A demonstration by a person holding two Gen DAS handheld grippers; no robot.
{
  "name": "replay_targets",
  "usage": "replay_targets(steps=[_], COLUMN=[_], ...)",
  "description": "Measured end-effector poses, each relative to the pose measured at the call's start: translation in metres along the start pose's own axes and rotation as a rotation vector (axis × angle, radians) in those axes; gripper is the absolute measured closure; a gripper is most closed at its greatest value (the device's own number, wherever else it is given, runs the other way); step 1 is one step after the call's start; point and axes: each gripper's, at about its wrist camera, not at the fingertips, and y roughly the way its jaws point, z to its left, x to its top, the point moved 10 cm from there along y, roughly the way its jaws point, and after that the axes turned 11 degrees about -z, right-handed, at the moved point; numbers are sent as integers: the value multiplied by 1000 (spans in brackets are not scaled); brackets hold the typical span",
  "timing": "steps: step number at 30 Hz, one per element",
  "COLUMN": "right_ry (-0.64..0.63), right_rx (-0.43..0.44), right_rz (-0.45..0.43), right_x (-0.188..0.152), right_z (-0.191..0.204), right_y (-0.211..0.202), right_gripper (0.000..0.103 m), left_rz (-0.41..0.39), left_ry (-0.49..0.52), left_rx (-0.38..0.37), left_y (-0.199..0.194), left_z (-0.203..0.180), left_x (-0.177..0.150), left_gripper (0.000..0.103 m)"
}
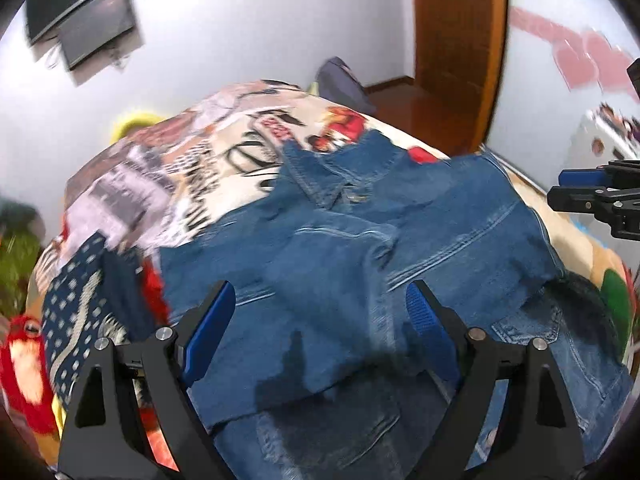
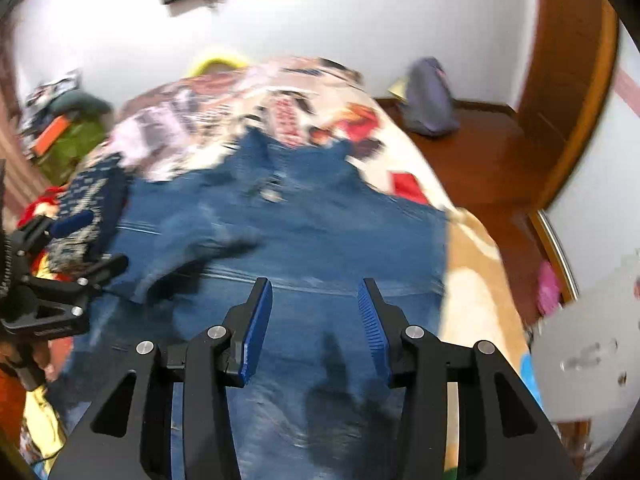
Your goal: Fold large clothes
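Observation:
A blue denim jacket (image 1: pixel 360 248) lies spread on a bed with a printed cover (image 1: pixel 208 160), collar toward the far end. A sleeve is folded across its middle. My left gripper (image 1: pixel 320 300) hovers open and empty above the jacket's lower left part. My right gripper (image 2: pixel 316 292) hovers open and empty above the jacket (image 2: pixel 304 232) near its hem. The right gripper also shows at the right edge of the left wrist view (image 1: pixel 592 188). The left gripper shows at the left edge of the right wrist view (image 2: pixel 60 240).
A dark blue patterned garment (image 1: pixel 84 292) and red and yellow clothes (image 1: pixel 24 360) lie left of the jacket. A grey bag (image 2: pixel 428 100) sits on the wooden floor (image 2: pixel 480 160) past the bed. A wooden door (image 1: pixel 456 40) stands at the far right.

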Motion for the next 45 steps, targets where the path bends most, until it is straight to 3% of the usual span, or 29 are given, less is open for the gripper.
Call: replay_targets(steps=[6, 13, 17, 20, 26, 30, 32, 36, 40, 45], right_ry=[79, 170, 117, 60, 75, 71, 65, 70, 73, 72], right_rx=[-71, -87, -69, -97, -83, -93, -101, -113, -119, -114], right_rz=[96, 220, 174, 173, 164, 164, 167, 173, 180, 197], right_x=[-43, -95, -98, -99, -95, -100, -101, -102, -103, -100], right_z=[-47, -65, -53, -46, -45, -47, -48, -49, -50, -50], right_y=[23, 69, 71, 74, 76, 75, 75, 73, 71, 63], right_gripper=[62, 59, 38, 35, 35, 35, 35, 35, 35, 35], left_rz=[112, 192, 149, 138, 125, 151, 163, 203, 219, 179], left_ry=[71, 83, -21, -121, -251, -320, -341, -375, -479, -409], left_rx=[13, 108, 118, 97, 50, 15, 32, 134, 44, 63], left_y=[52, 87, 67, 50, 25, 21, 19, 14, 8, -9], left_z=[-14, 16, 48, 70, 91, 94, 99, 125, 131, 129], left_x=[-17, -42, -41, -44, -62, -85, -96, -123, -139, -120], left_gripper=[16, 16, 16, 16, 16, 27, 30, 35, 34, 34])
